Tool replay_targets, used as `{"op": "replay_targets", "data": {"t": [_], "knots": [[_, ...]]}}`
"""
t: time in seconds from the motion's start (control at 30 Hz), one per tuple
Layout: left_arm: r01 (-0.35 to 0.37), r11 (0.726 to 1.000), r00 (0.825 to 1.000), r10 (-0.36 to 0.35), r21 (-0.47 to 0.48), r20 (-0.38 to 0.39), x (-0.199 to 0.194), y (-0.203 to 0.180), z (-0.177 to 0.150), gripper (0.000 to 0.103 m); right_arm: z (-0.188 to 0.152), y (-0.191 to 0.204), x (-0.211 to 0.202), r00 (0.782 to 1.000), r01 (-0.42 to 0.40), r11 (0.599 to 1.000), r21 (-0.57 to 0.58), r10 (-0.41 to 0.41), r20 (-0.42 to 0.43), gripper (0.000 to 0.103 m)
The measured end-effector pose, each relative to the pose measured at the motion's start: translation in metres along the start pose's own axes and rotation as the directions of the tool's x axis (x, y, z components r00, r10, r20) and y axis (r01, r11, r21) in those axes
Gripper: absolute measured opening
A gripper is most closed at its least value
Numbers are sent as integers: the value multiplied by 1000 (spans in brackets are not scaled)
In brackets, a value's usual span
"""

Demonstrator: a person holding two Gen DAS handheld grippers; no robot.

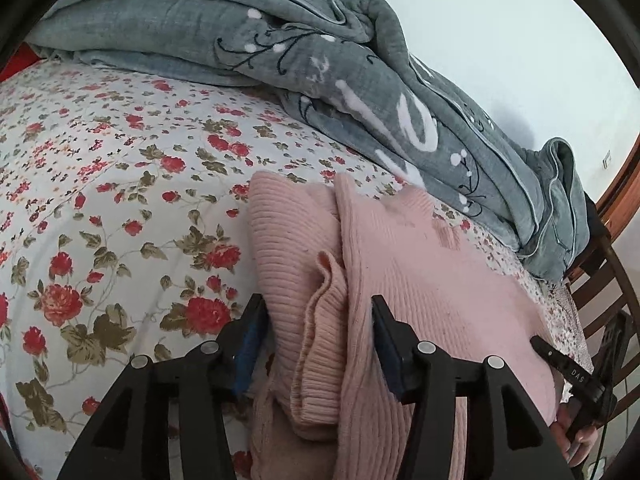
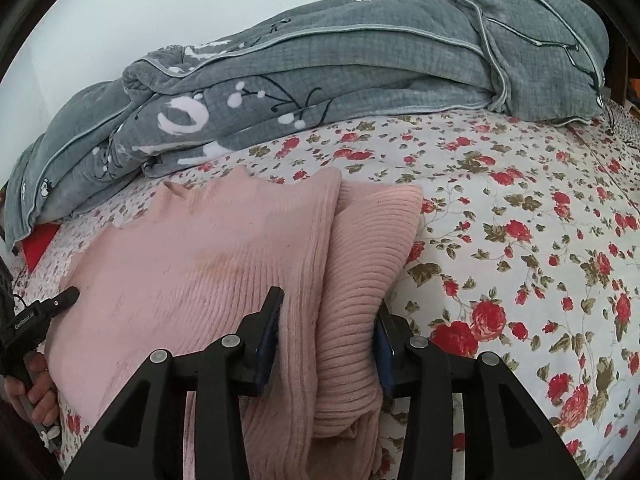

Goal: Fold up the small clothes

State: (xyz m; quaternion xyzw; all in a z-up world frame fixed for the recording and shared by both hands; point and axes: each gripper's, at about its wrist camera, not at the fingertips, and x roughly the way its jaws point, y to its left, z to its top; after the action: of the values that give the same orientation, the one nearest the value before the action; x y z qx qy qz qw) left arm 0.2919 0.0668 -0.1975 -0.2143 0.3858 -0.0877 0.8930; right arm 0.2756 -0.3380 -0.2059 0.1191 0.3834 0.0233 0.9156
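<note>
— Tongs first: how did the left tongs (image 1: 320, 344) stand?

— Spread, one finger on each side of a folded ribbed sleeve of the pink sweater (image 1: 404, 264). The cloth sat in the gap, but the pads did not press it together that I could see.

— And the right tongs (image 2: 326, 334)?

— Much the same. Spread, straddling the other folded sleeve at the near edge of the sweater (image 2: 200, 256). The blue pads (image 2: 269, 344) lay against or just beside the knit; a firm pinch I could not tell.

— Where did the sweater lie?

— On the bed, on the floral sheet (image 1: 120, 200), near the front edge. Its body lay flat, and a sleeve was folded inward along each side, so the ribbed bands ran from near to far.

— What lay behind it?

— A grey quilt (image 1: 248, 44), bunched along the far side of the bed against a pale wall. In the right view the quilt (image 2: 360, 60) ran the whole far edge, its near fold close to the sweater's far end.

— Anything else?

— In the left view the other tool's tip touched the sweater at the right, with a hand (image 1: 576, 440) gripping its handle. In the right view the same showed at the left, a hand (image 2: 38, 388) round a handle. A wooden chair (image 1: 612, 264) stood right of the bed.
</note>
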Motion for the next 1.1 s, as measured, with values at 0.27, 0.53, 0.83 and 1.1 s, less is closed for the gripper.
{"op": "replay_targets", "data": {"t": [0.27, 0.53, 0.83, 1.1], "knots": [[4, 1000, 1000, -4, 0, 1, 0, 0, 0, 51, 0, 7, 0, 999, 40, 999, -36, -40, -6, 41], [4, 1000, 1000, -4, 0, 1, 0, 0, 0, 52, 0, 10, 0, 998, 60, 997, -53, -61, -1, 44], [3, 1000, 1000, -3, -1, 1, 0, 0, 0, 52, 0, 8, 0, 998, 56, 997, -48, -56, -3, 46], [3, 1000, 1000, -3, -1, 1, 1, 0, 0, 53, 0, 8, 1, 998, 55, 997, -49, -55, -3, 47]]}}
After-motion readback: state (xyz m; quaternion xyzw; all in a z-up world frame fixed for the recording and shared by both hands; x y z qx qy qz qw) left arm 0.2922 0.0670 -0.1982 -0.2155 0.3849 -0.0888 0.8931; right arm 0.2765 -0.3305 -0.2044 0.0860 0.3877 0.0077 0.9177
